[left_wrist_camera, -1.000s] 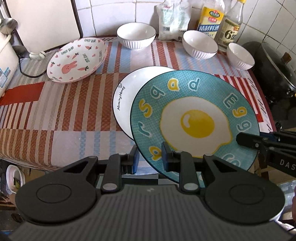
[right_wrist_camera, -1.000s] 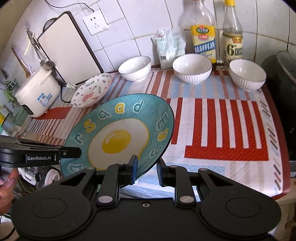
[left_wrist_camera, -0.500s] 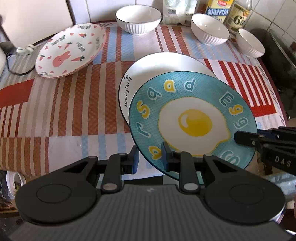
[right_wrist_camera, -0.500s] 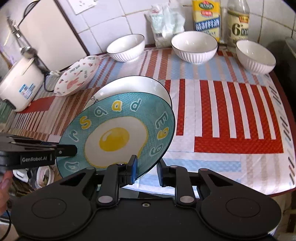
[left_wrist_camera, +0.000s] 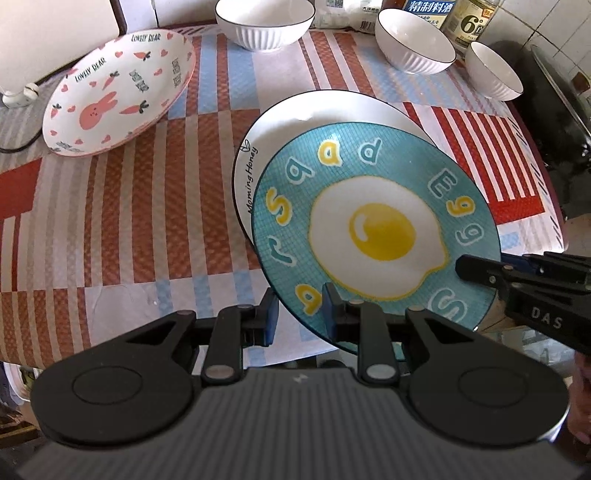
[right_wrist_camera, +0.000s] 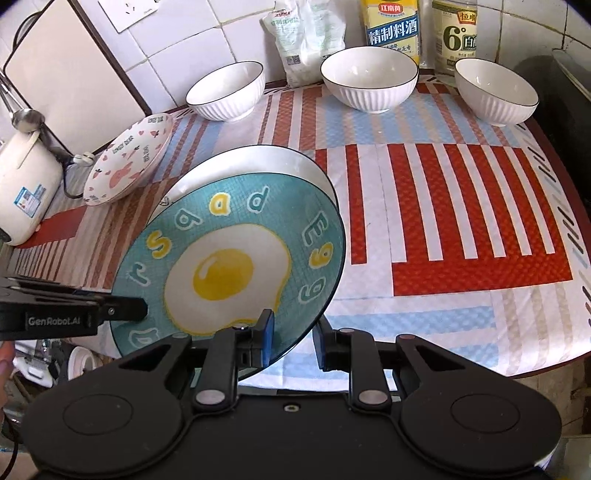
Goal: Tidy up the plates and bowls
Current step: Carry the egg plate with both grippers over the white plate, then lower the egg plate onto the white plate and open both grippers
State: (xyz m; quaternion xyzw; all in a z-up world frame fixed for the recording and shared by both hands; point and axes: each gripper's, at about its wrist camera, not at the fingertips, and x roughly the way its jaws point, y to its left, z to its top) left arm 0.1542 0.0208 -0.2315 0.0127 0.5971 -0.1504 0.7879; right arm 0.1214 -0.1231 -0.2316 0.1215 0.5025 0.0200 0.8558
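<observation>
Both grippers hold the teal fried-egg plate (left_wrist_camera: 376,236), also in the right wrist view (right_wrist_camera: 229,266), tilted above a white "Morning Honey" plate (left_wrist_camera: 295,122) (right_wrist_camera: 258,162). My left gripper (left_wrist_camera: 299,314) is shut on its near-left rim. My right gripper (right_wrist_camera: 293,339) is shut on its near-right rim and shows at the right of the left wrist view (left_wrist_camera: 480,269). A white rabbit plate (left_wrist_camera: 118,92) (right_wrist_camera: 129,162) lies at the back left. Three white ribbed bowls (right_wrist_camera: 225,90) (right_wrist_camera: 369,83) (right_wrist_camera: 495,92) stand along the back.
The striped tablecloth (right_wrist_camera: 461,206) covers the table. A rice cooker (right_wrist_camera: 26,192) and a cutting board (right_wrist_camera: 70,70) stand at the left. Bottles (right_wrist_camera: 393,26) and a bag (right_wrist_camera: 308,33) stand against the tiled wall. A dark pot (left_wrist_camera: 554,107) sits at the right edge.
Both grippers have carried the egg plate forward and lower over the white plate. More of the white plate's far rim shows beyond it now.
</observation>
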